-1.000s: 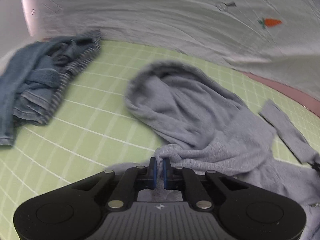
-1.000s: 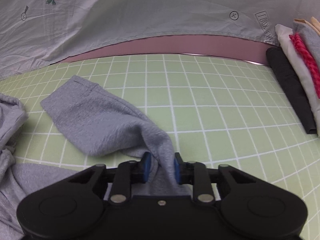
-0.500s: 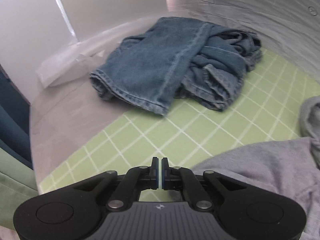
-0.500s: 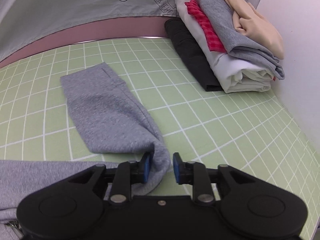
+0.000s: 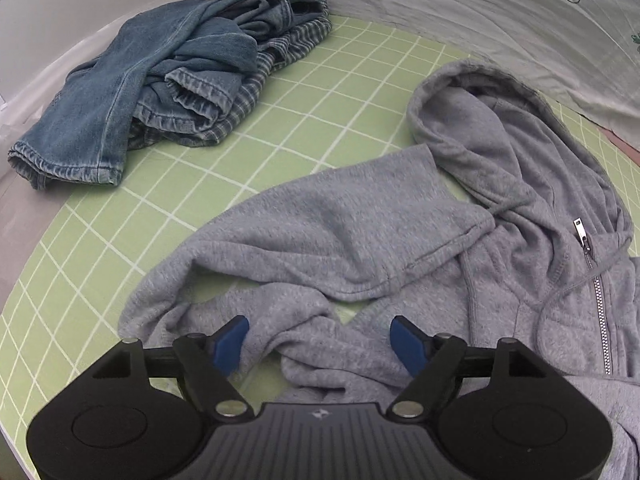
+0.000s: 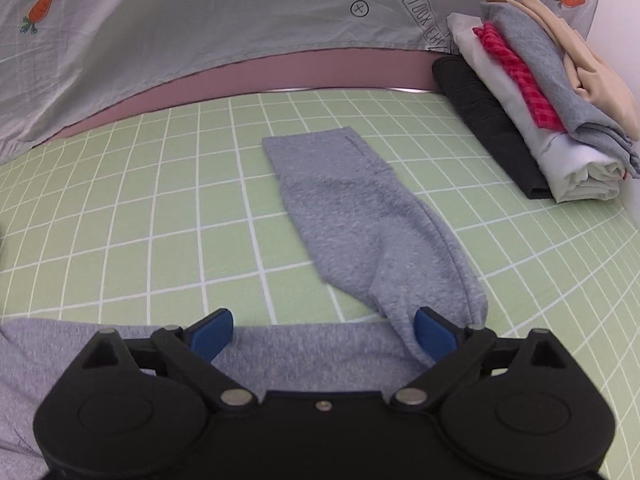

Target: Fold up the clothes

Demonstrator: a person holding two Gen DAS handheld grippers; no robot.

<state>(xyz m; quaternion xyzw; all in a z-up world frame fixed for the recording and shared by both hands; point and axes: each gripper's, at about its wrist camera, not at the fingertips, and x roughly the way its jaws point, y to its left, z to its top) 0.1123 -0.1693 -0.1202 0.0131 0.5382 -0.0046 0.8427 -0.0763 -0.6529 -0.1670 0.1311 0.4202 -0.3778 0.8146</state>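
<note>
A grey zip hoodie (image 5: 500, 216) lies on the green grid mat (image 5: 280, 120), hood toward the back. Its left sleeve (image 5: 328, 240) is folded across toward the chest. My left gripper (image 5: 320, 340) is open, its blue pads on either side of bunched sleeve fabric, holding nothing. In the right wrist view the other sleeve (image 6: 360, 208) lies stretched out on the mat (image 6: 160, 200), cuff away from me. My right gripper (image 6: 322, 334) is open just over the hoodie's edge (image 6: 300, 352), the sleeve's near end beside its right finger.
Crumpled blue jeans (image 5: 140, 84) over a checked garment (image 5: 272, 52) sit at the mat's back left. A stack of folded clothes (image 6: 540, 100) stands at the back right. A pale sheet with carrot prints (image 6: 200, 20) hangs behind the mat.
Both grippers were shut on the hoodie's sleeves and have opened, letting them go. The left sleeve now lies folded across; the right sleeve lies stretched out flat.
</note>
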